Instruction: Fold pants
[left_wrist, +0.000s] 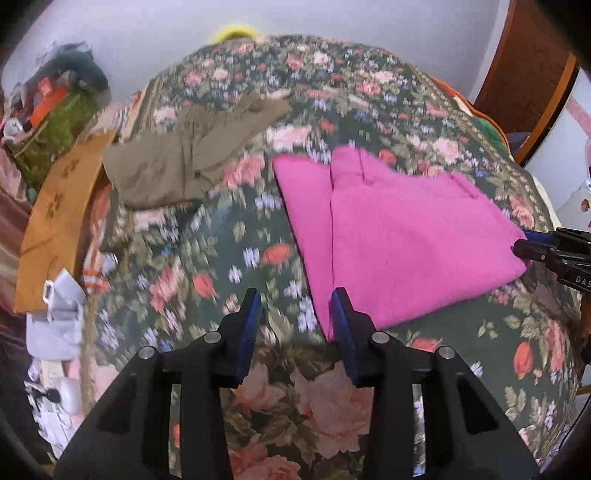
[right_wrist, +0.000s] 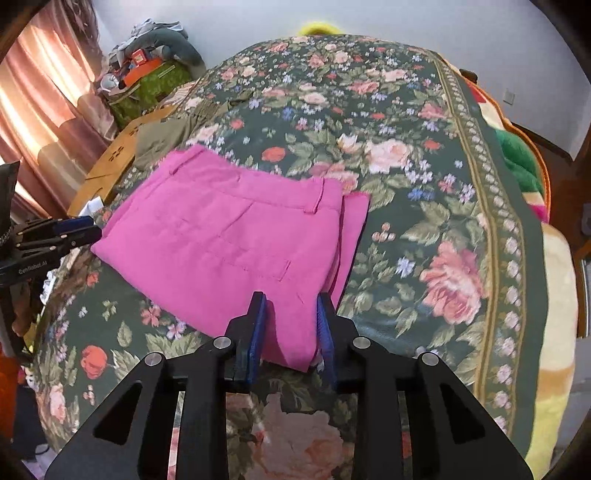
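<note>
- The left gripper, black with blue ribbed pads, is nearest the lens: its jaws stand well apart over the flowered cover, holding nothing, the right pad just at the near corner of the pink cloth.
- The right gripper, the same make, has its jaws partly open astride the near edge of the bright pink folded pants; whether the pads press the cloth I cannot tell.
- The pants lie in a flat, compact stack in the middle of the dark green floral bedspread, waistband and belt loops on top, a lower layer peeking out at one side.
- An olive-brown garment lies rumpled further back, near the bed's edge.
- Judgement: the pink pair looks almost finished, perhaps needing that peeking layer squared; the olive piece seems unfolded.
</note>
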